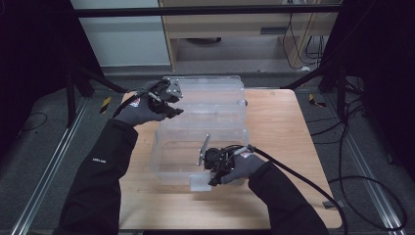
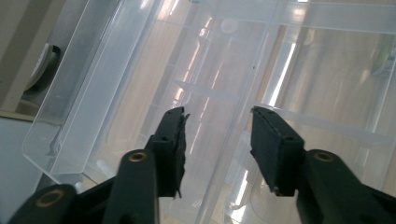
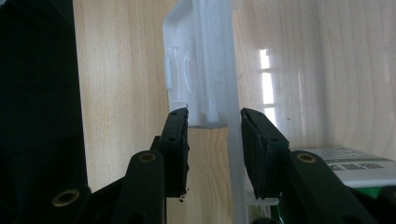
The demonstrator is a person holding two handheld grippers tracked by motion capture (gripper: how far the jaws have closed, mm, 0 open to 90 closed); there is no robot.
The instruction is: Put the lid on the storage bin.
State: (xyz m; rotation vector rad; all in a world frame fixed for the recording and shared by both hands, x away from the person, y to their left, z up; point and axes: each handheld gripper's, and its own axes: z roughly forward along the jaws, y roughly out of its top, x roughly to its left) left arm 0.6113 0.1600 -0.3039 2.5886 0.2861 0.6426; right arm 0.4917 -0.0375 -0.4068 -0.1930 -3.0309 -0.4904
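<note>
**Box may slip or tip**

The clear plastic box (image 1: 200,147) sits mid-table (image 1: 284,196), lid (image 1: 210,95) raised behind. The right gripper (image 1: 214,171) clamps the box's front wall by the latch (image 3: 187,70). The left gripper (image 1: 169,105), jaws apart, hangs by the lid; a careless bump could jolt the box loose.

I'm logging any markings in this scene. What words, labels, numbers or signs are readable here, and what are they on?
No text can be read in full.
Small white print on the dark left sleeve: too small to read.
Red and white patches on the backs of the grey gloves: blurred, unreadable.
White label with black print inside the clear plastic box, at the lower right of the right gripper view: too blurred to read.
</note>
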